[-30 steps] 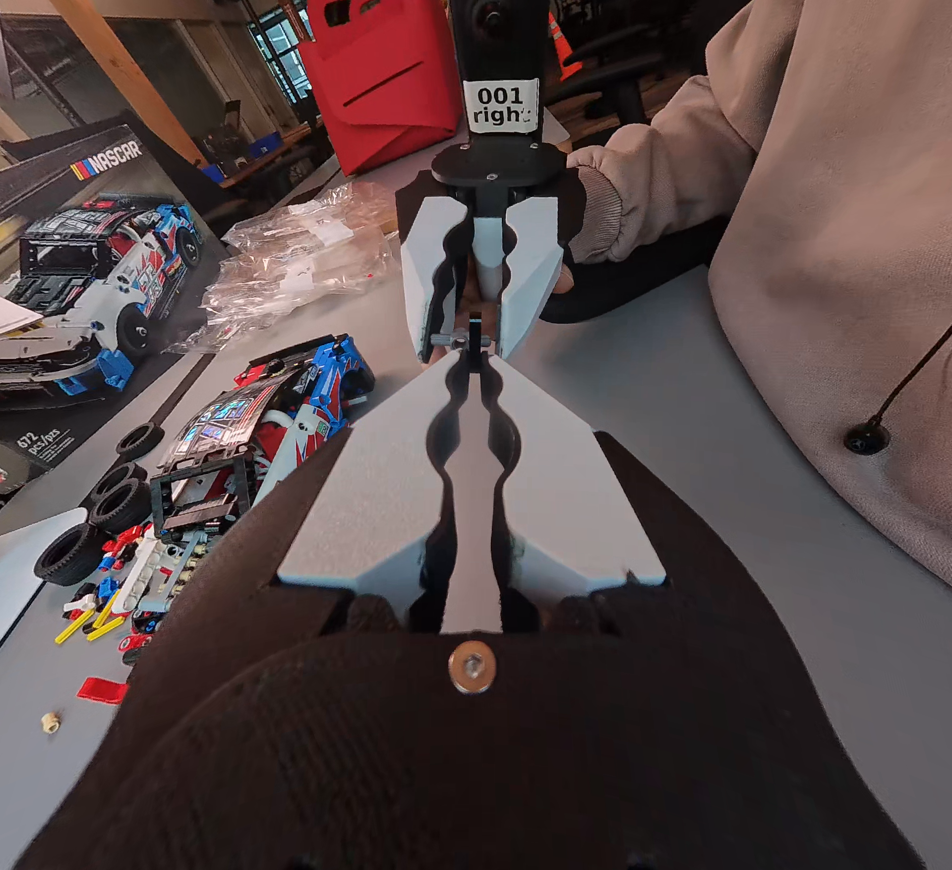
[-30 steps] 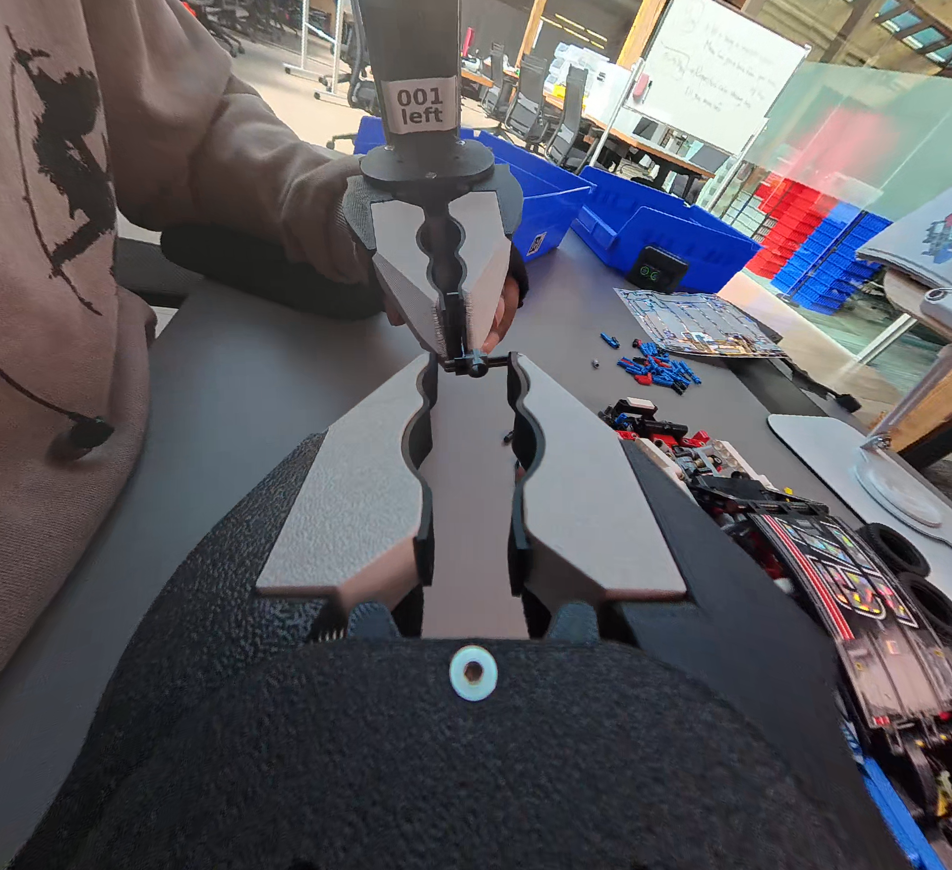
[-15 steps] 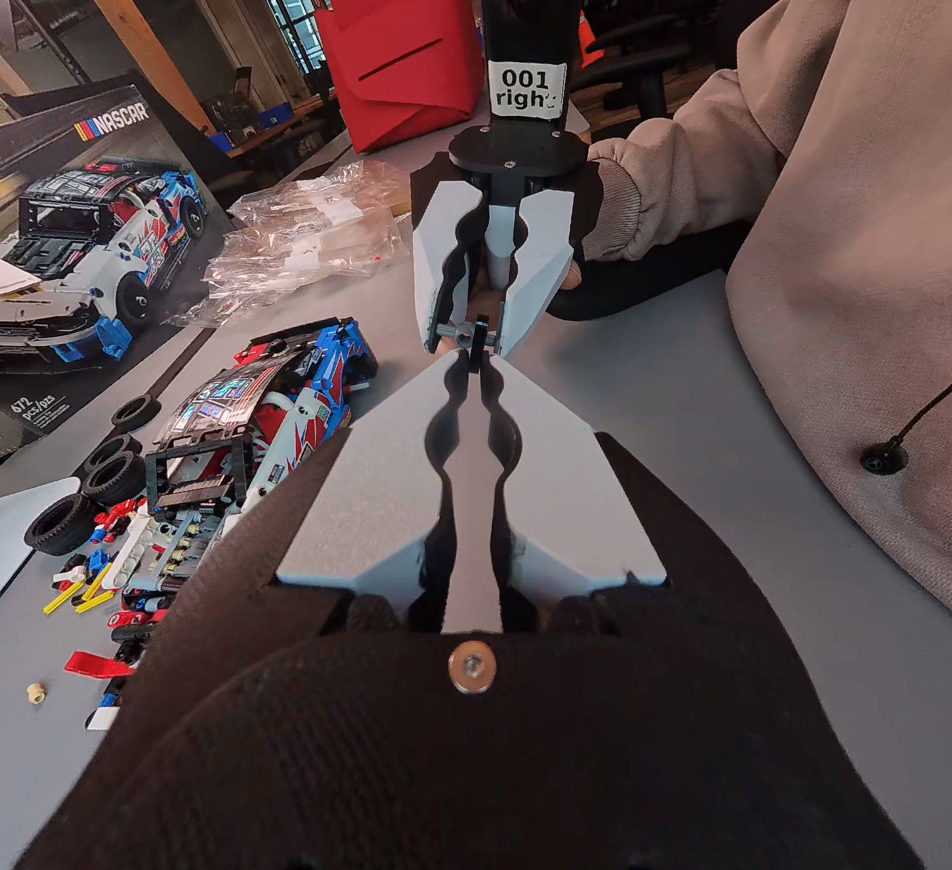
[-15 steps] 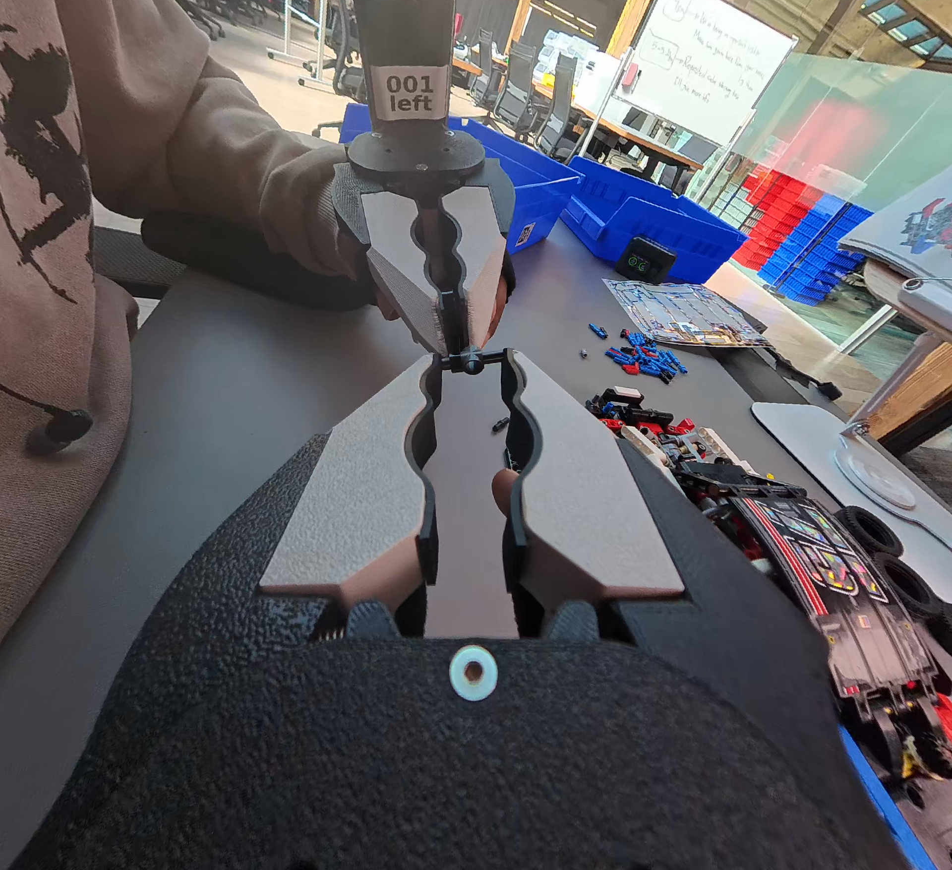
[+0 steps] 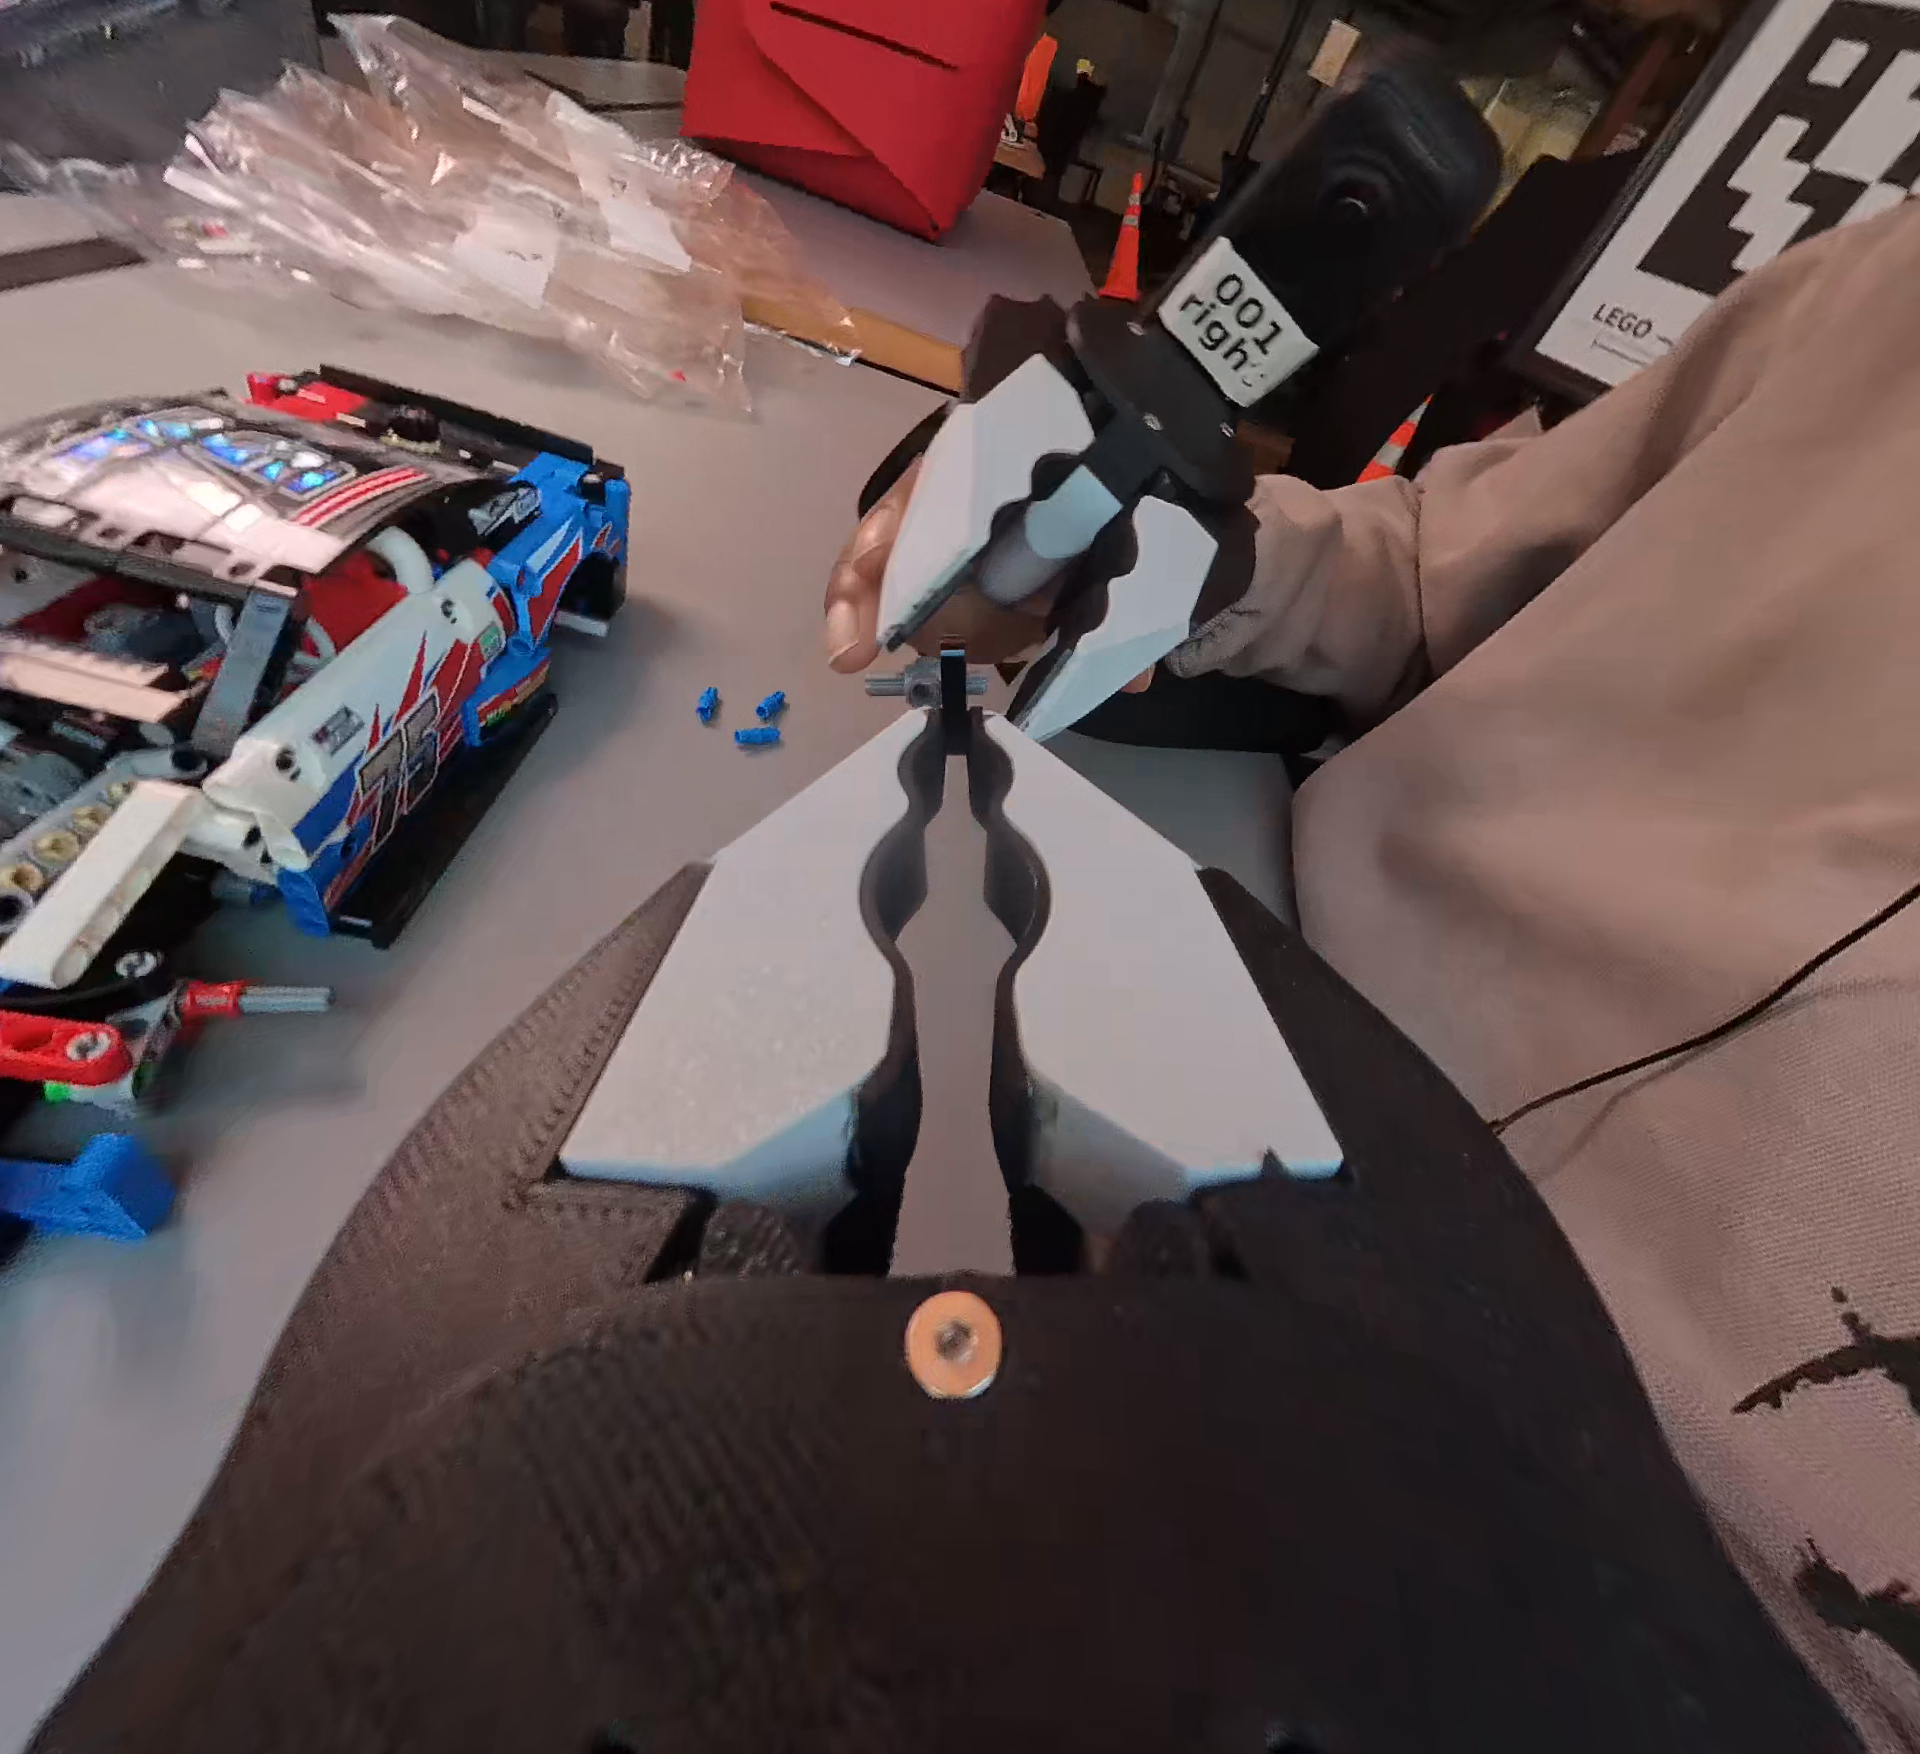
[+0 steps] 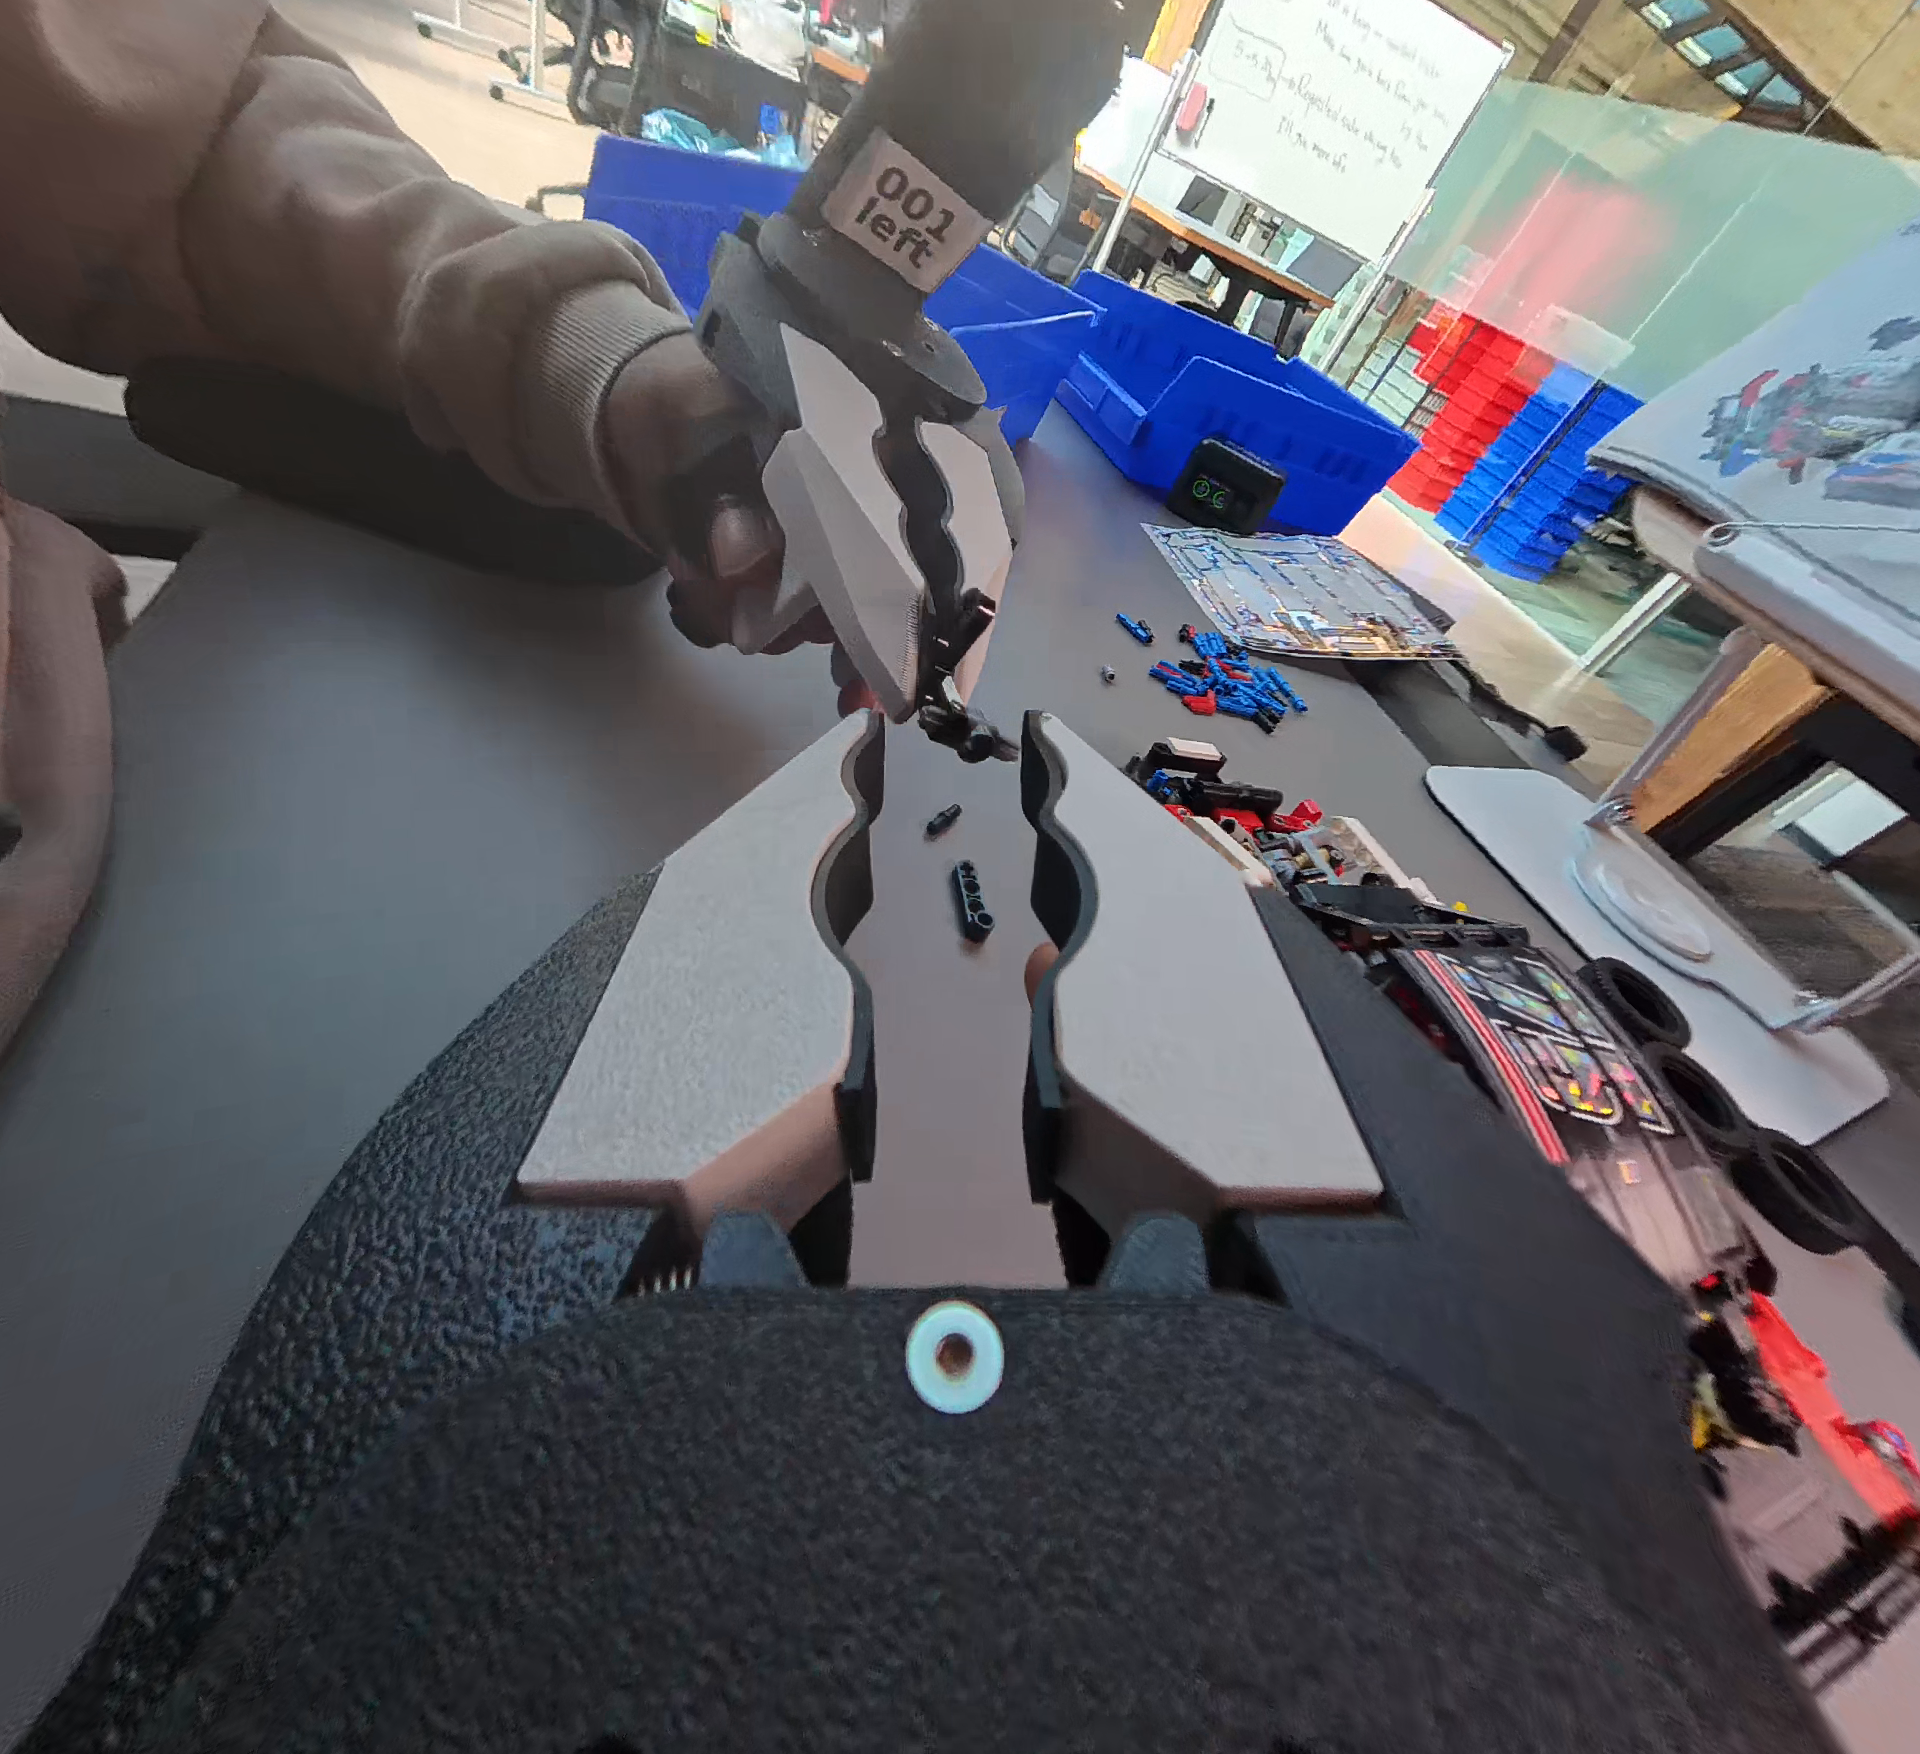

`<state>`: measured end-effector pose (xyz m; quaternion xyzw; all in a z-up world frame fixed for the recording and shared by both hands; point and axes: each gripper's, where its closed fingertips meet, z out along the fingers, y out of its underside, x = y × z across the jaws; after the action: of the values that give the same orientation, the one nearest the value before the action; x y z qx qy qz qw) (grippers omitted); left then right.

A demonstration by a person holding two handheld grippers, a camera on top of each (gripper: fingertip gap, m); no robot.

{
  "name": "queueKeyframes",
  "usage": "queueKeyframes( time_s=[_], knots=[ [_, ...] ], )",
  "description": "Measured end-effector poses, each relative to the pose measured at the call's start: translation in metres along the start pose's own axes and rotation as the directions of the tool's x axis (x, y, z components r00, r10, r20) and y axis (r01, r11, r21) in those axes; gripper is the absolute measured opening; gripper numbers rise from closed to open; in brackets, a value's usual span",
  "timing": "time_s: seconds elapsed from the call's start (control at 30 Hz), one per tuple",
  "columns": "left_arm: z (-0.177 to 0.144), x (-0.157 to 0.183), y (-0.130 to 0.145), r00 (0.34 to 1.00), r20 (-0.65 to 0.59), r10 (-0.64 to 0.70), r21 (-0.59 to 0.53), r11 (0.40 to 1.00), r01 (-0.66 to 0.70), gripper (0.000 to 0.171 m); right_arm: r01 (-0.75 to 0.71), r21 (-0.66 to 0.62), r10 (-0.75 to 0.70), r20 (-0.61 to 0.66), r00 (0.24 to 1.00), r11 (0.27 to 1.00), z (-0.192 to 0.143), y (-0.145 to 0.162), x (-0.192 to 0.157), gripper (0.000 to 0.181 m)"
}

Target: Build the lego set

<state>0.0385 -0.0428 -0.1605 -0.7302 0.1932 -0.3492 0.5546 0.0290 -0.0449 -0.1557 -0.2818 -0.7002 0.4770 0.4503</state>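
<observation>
My left gripper [image 5: 951, 719] is shut on a small black Lego piece [image 5: 948, 678] with a grey axle [image 5: 902, 684] through it, held above the grey table [image 5: 665, 831]. In the right wrist view the left gripper [image 6: 930, 678] holds that black piece [image 6: 951, 665] tilted. My right gripper [image 6: 954, 722] is open, its tips on either side of the piece's lower end without clearly touching it. The right gripper also shows in the left wrist view [image 5: 961, 678], tilted. The part-built blue, white and red car [image 5: 312, 644] sits to the left; in the right wrist view the car [image 6: 1538, 1008] is at the right.
A black beam [image 6: 971, 899] and a black pin [image 6: 943, 819] lie on the table under my right gripper. Loose blue pins [image 6: 1226, 678], a sticker sheet [image 6: 1288, 587], tyres [image 6: 1631, 1003], blue bins [image 6: 1226, 400], clear bags [image 5: 447, 198] and a red bag [image 5: 862, 31] surround the work area. My left and right fingertips are right by each other.
Both grippers have tilted and swung toward the car side. The axle no longer sits squarely between the right gripper's tips. The left gripper still holds the black piece.
</observation>
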Motion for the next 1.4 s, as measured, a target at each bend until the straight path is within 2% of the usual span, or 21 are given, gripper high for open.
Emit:
queueKeyframes(
  time_s=[0.1, 0.17, 0.27, 0.37, 0.47, 0.57, 0.67, 0.8, 1.0, 1.4],
  knots=[
    [0.002, -0.003, 0.005, 0.982, -0.036, -0.185, -0.002, 0.983, 0.185, 0.002, 0.172, -0.064, -0.174, -0.033, 0.984, 0.983, 0.0, 0.007, -0.002, 0.018],
    [0.004, -0.003, 0.009, 0.955, -0.069, -0.288, -0.009, 0.958, 0.288, 0.002, 0.225, -0.103, -0.229, -0.028, 0.973, 0.969, 0.002, 0.012, -0.005, 0.016],
    [0.006, -0.004, 0.012, 0.922, -0.103, -0.374, -0.012, 0.927, 0.375, 0.002, 0.263, -0.137, -0.27, -0.031, 0.963, 0.955, 0.002, 0.017, -0.004, 0.006],
    [0.007, -0.003, 0.013, 0.914, -0.114, -0.389, -0.014, 0.921, 0.39, 0.003, 0.205, -0.139, -0.206, 0.002, 0.978, 0.969, 0.001, 0.02, -0.006, 0.005],
    [0.007, -0.003, 0.011, 0.953, -0.093, -0.289, -0.014, 0.957, 0.289, 0.007, 0.1, -0.106, -0.097, 0.032, 0.995, 0.989, -0.001, 0.018, -0.007, 0.005],
    [0.001, -0.008, 0.008, 0.999, 0.005, -0.045, -0.029, 0.999, 0.046, 0.016, -0.047, -0.104, 0.057, 0.091, 0.994, 0.993, -0.003, 0.019, -0.009, 0.005],
    [-0.002, -0.01, 0.013, 0.975, 0.078, 0.208, -0.098, 0.975, -0.2, 0.023, -0.149, -0.122, 0.166, 0.138, 0.977, 0.981, -0.004, 0.023, -0.013, 0.005],
    [0.004, -0.001, 0.027, 0.924, 0.054, 0.377, -0.179, 0.914, -0.363, 0.038, -0.204, -0.16, 0.235, 0.205, 0.95, 0.966, -0.002, 0.028, -0.024, 0.005],
    [0.008, 0.009, 0.039, 0.883, 0.0, 0.47, -0.225, 0.86, -0.458, 0.027, -0.218, -0.188, 0.266, 0.288, 0.92, 0.958, -0.002, 0.028, -0.041, 0.005],
    [0.008, 0.002, 0.042, 0.892, 0.015, 0.453, -0.25, 0.865, -0.435, 0.023, -0.211, -0.206, 0.263, 0.27, 0.926, 0.956, -0.001, 0.033, -0.038, 0.005]
  ],
)
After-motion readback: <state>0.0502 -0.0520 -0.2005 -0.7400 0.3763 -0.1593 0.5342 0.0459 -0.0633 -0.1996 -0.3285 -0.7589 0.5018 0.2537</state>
